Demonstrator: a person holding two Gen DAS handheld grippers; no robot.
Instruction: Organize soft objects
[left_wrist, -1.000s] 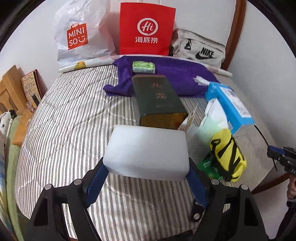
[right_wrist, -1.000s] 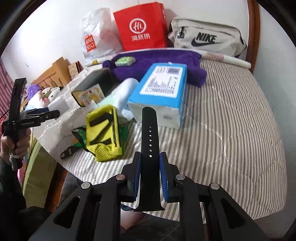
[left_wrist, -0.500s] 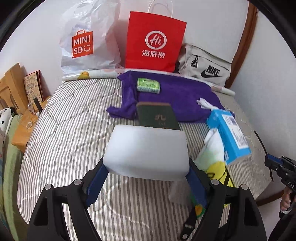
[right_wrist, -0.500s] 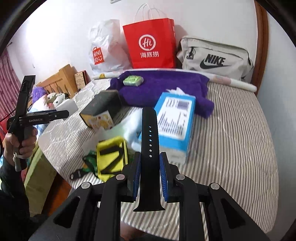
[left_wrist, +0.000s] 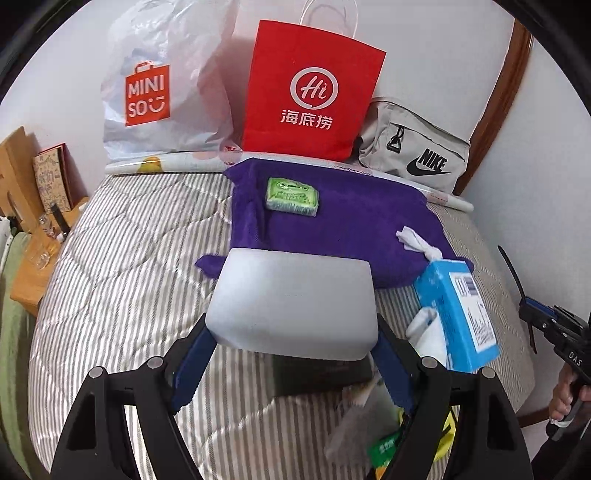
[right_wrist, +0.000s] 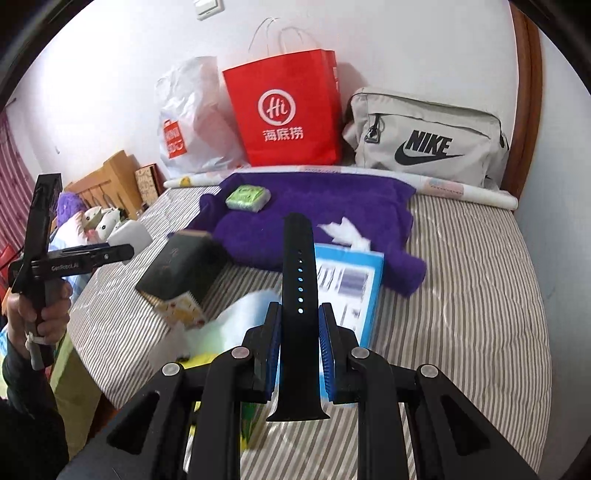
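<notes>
We see our left gripper (left_wrist: 291, 354) at the bottom of the left wrist view, its 2 blue-padded fingers (left_wrist: 192, 363) spread wide and pressed on either side of a white foam block (left_wrist: 295, 302), which sits at the centre of the frame, lifted above the striped bed (left_wrist: 129, 280). In the right wrist view our right gripper (right_wrist: 298, 347) fills the lower middle, its fingers nearly together and pinching a black watch strap (right_wrist: 298, 280) that stands upright between them, holes facing the camera. Behind both, at mid-frame, a purple towel (left_wrist: 351, 229) lies spread on the bed with a green packet (left_wrist: 293, 195) resting on it. A blue tissue pack (left_wrist: 458, 314) lies at the right of the left view, just beside the towel's near edge. A dark box (right_wrist: 181, 266) lies left of centre in the right view. Along the wall at the top stand a white plastic bag (left_wrist: 166, 81), a red paper bag (left_wrist: 310, 92) and a grey Nike bag (left_wrist: 417, 158).
</notes>
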